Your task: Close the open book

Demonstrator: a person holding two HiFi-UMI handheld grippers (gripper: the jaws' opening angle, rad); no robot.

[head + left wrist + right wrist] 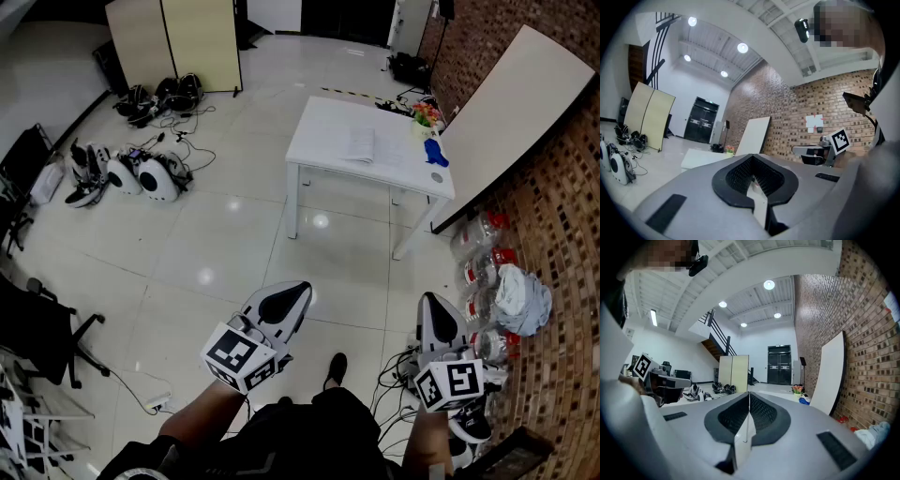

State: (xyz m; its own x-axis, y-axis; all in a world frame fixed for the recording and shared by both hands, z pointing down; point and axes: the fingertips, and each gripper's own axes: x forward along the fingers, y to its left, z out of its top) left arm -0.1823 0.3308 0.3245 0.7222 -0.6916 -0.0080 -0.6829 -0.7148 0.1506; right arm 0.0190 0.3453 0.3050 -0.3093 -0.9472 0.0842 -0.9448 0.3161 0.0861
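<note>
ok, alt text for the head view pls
A person stands on a glossy tiled floor holding the left gripper and right gripper low, both shut and empty, facing a white table further ahead. An open book lies on it; a brick wall runs along the right.

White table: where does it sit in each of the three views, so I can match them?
Head view: white table, upper centre-right, across the floor.
Left gripper view: just below the middle, left of centre.
Right gripper view: small, right of centre.
Shared landmark: the white board leaning just beside the table.
</note>
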